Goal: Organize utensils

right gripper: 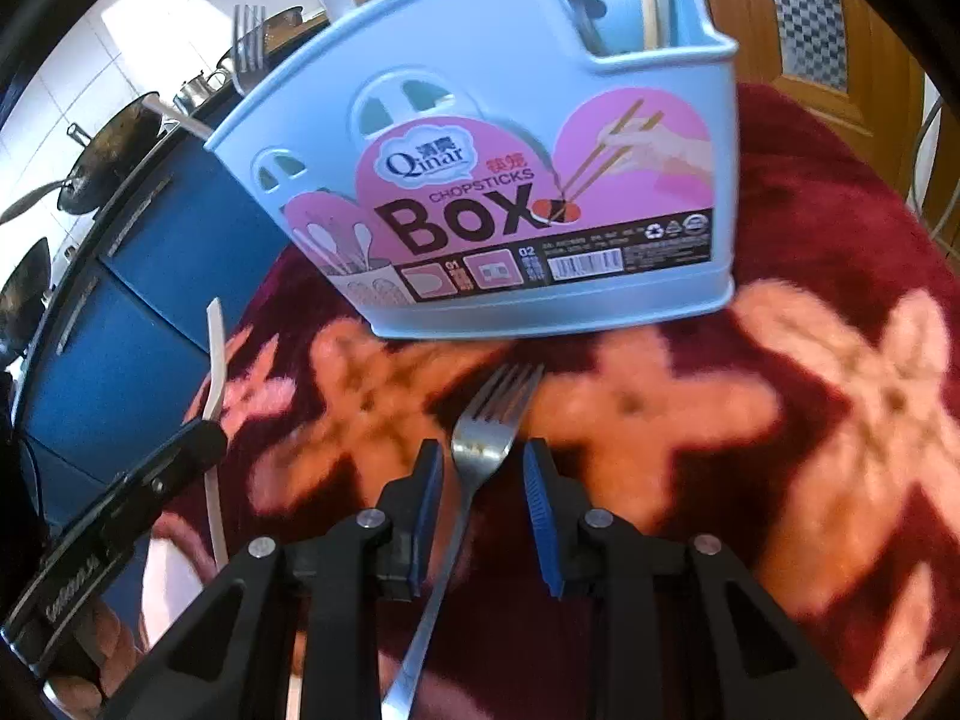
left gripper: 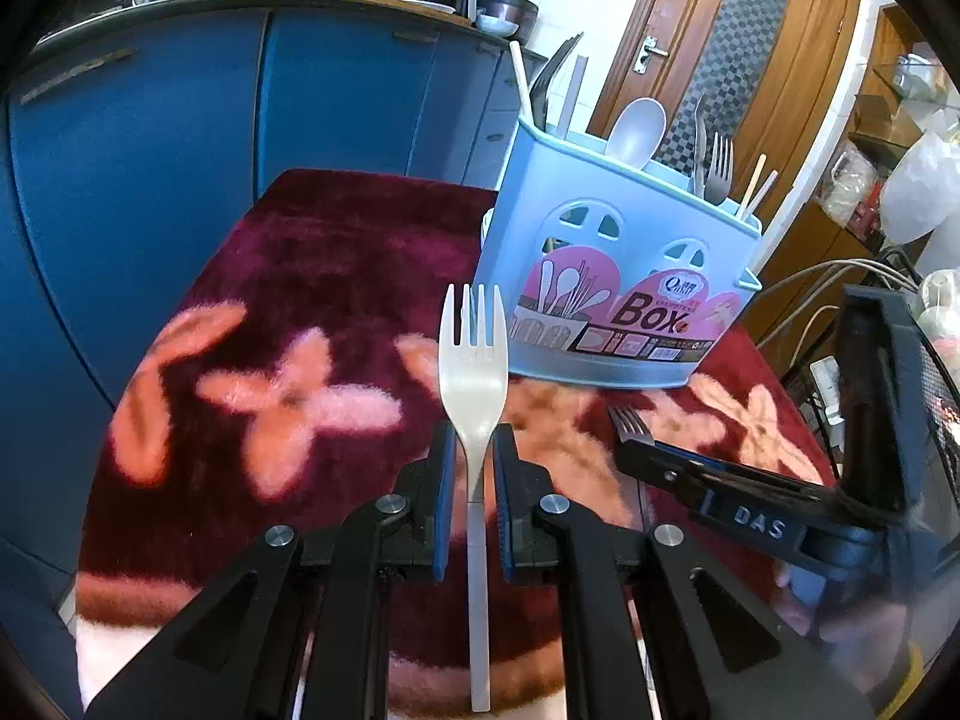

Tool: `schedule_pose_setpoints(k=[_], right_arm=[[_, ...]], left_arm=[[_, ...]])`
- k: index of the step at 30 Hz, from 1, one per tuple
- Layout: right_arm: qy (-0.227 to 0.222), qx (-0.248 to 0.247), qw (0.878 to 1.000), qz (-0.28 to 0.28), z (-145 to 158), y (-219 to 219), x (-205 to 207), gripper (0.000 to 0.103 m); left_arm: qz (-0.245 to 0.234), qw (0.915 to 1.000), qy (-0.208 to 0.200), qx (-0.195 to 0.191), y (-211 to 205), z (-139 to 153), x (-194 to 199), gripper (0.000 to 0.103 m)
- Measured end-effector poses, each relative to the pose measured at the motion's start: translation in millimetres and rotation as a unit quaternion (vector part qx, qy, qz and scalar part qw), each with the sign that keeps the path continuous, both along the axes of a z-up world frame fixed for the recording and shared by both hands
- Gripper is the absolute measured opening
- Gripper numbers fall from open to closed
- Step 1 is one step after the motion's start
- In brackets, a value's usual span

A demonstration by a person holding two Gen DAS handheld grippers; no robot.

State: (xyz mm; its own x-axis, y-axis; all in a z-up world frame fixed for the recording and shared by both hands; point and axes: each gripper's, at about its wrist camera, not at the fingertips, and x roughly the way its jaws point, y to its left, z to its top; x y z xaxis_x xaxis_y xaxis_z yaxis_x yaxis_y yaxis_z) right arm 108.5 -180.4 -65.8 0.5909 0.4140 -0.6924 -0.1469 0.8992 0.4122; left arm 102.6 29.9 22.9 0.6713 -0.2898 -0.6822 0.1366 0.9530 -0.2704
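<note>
With my left gripper (left gripper: 472, 456) pinching the white plastic fork (left gripper: 473, 360) and my right gripper (right gripper: 483, 468) loosely straddling the steel fork (right gripper: 489, 420), the blue box (right gripper: 510, 180) at twelve o'clock risks a tine snagging its rim and tipping it.

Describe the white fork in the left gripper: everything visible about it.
The white fork looks like matte plastic, with four short tines, a broad rounded head and a slim flat handle running back between the fingers. The left gripper is shut on its neck just below the head, tines pointing forward toward the blue utensil box. It is lifted off the red floral cloth. In the right wrist view it shows edge-on at the left, slightly curved.
</note>
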Motion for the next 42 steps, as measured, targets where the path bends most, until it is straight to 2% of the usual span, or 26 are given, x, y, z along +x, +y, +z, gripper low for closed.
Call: schedule_pose_setpoints(k=[4, 7, 8, 10, 16, 24, 25, 26, 31, 37, 42], right_arm=[[0.003, 0.026, 1.0, 0.003, -3, -5, 6, 0.031], [0.001, 0.031, 1.0, 0.004, -4, -10, 8, 0.019], [0.0, 0.032, 0.999, 0.005, -5, -11, 7, 0.01], [-0.003, 0.035, 0.999, 0.006, -5, -12, 5, 0.008], [-0.022, 0.049, 0.999, 0.007, 4, -21, -13, 0.006], [-0.115, 0.02, 0.993, 0.002, 51, -22, -51, 0.004], [-0.123, 0.021, 0.992, 0.0, 56, -25, -54, 0.004], [-0.13, 0.023, 0.991, -0.002, 59, -28, -56, 0.004], [-0.169, 0.028, 0.985, -0.015, 82, -40, -64, 0.004], [-0.189, 0.024, 0.981, -0.025, 95, -44, -67, 0.004], [-0.188, 0.027, 0.981, -0.035, 95, -52, -64, 0.004]], left_arm=[[-0.004, 1.0, -0.009, 0.0, -2, 3, -1, 0.011], [-0.004, 0.9999, -0.015, 0.001, -3, 5, -2, 0.011], [-0.005, 0.9998, -0.017, -0.001, -4, 6, -2, 0.011], [-0.006, 0.9998, -0.02, -0.002, -5, 8, -3, 0.011], [-0.015, 0.9992, -0.036, -0.009, -9, 16, -9, 0.01], [-0.03, 0.9962, -0.08, -0.019, -18, 40, -19, 0.009], [-0.032, 0.9958, -0.084, -0.019, -20, 42, -20, 0.008], [-0.035, 0.9953, -0.089, -0.019, -22, 45, -20, 0.001], [-0.044, 0.9935, -0.102, -0.02, -30, 57, -16, 0.0], [-0.043, 0.9942, -0.096, -0.021, -28, 57, -8, 0.0], [-0.018, 0.9977, -0.064, -0.017, -11, 48, 5, 0.0]])
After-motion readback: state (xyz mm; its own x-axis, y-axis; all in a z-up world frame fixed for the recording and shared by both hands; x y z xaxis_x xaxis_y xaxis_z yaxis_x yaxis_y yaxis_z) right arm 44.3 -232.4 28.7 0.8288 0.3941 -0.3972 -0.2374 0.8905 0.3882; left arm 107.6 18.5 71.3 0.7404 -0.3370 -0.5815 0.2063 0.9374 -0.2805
